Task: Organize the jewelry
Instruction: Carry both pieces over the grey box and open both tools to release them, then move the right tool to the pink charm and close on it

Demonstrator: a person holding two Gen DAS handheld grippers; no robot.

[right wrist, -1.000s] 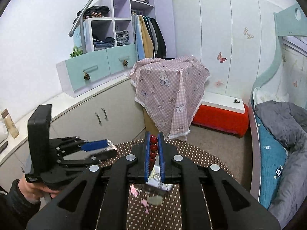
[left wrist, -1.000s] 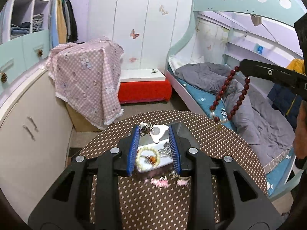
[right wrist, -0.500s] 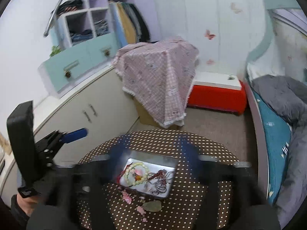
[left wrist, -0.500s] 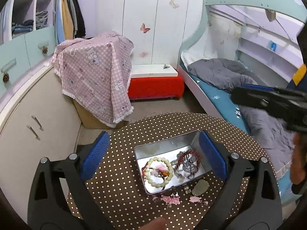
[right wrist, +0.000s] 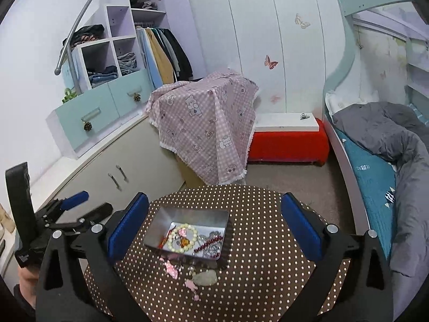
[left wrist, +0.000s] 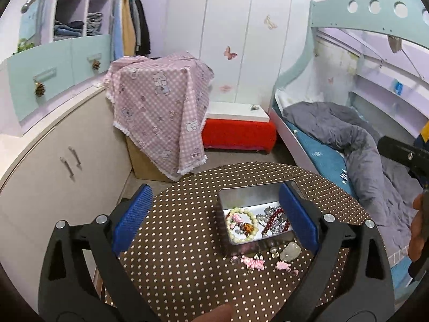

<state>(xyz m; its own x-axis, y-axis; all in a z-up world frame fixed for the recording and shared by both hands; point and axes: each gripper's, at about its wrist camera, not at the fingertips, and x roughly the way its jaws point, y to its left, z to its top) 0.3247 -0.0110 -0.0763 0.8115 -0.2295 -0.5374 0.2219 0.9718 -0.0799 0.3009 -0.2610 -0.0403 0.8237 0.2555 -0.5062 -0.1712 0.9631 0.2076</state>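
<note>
Jewelry lies mostly in a shallow metal tin (right wrist: 187, 216) on the round surface (right wrist: 257, 241), which has a brown cover with white dots. Inside the tin are a pale bead bracelet (right wrist: 182, 237) and, at its 3 o'clock, a dark red bead strand (right wrist: 210, 242) mixed with silver chains. Just outside the tin, at its 6 o'clock, small pink pieces (right wrist: 171, 268) and a pale flat stone (right wrist: 206, 278) rest on the surface. The right gripper (right wrist: 214, 224) is spread wide with nothing between its blue pads; its jaws have just been opening. The left gripper (left wrist: 214, 221) is also spread wide and empty, over the tin (left wrist: 250, 191) in its own view. In the room, a pink checked cloth (right wrist: 207, 123) with bear prints covers a box at 12 o'clock from the surface. A red bench (right wrist: 288, 142) with a white top stands beside it, at 1 o'clock. A bed (right wrist: 375, 171) with a grey blanket is at 3 o'clock, and beige cabinets (right wrist: 107, 177) with mint drawers above are at 9 o'clock.
</note>
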